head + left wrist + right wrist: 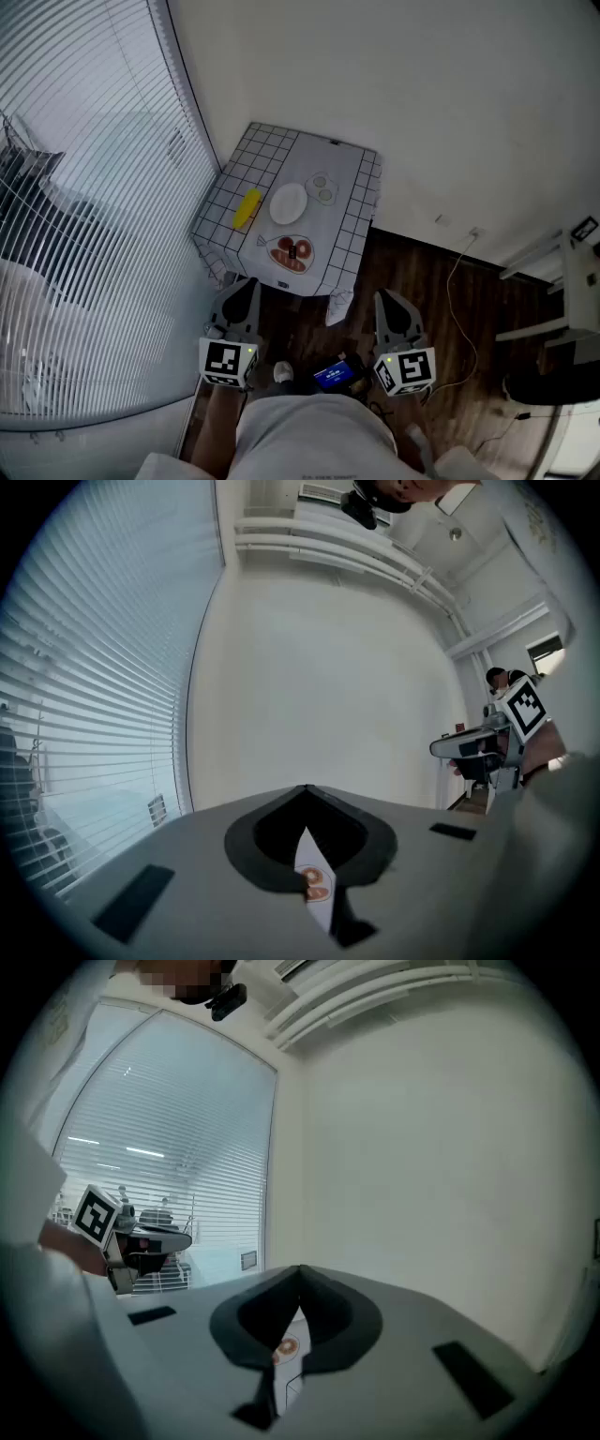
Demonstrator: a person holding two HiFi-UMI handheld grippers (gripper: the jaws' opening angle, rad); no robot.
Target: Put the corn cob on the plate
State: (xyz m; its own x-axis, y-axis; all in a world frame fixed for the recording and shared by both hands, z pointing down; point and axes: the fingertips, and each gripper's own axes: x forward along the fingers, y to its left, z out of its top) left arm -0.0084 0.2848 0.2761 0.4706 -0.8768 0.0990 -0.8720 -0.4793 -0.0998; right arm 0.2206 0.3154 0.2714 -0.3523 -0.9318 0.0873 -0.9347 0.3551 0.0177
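Observation:
A yellow corn cob (246, 208) lies on the left part of a small table (352, 202) covered with a checked cloth. Right of it sits an empty white plate (289, 203). My left gripper (246, 292) and right gripper (392, 311) hang side by side well short of the table, over the wooden floor. Both are shut with nothing between the jaws. In the left gripper view the closed jaws (307, 803) fill the lower frame, and through a slit I see a scrap of the table. The right gripper view shows the same closed jaws (300, 1283).
On the table also stand a plate of red food (292, 253) at the near edge and a pair of small round dishes (322, 188) at the back. A window blind (94, 187) runs along the left. A cable (459, 281) trails on the floor at the right.

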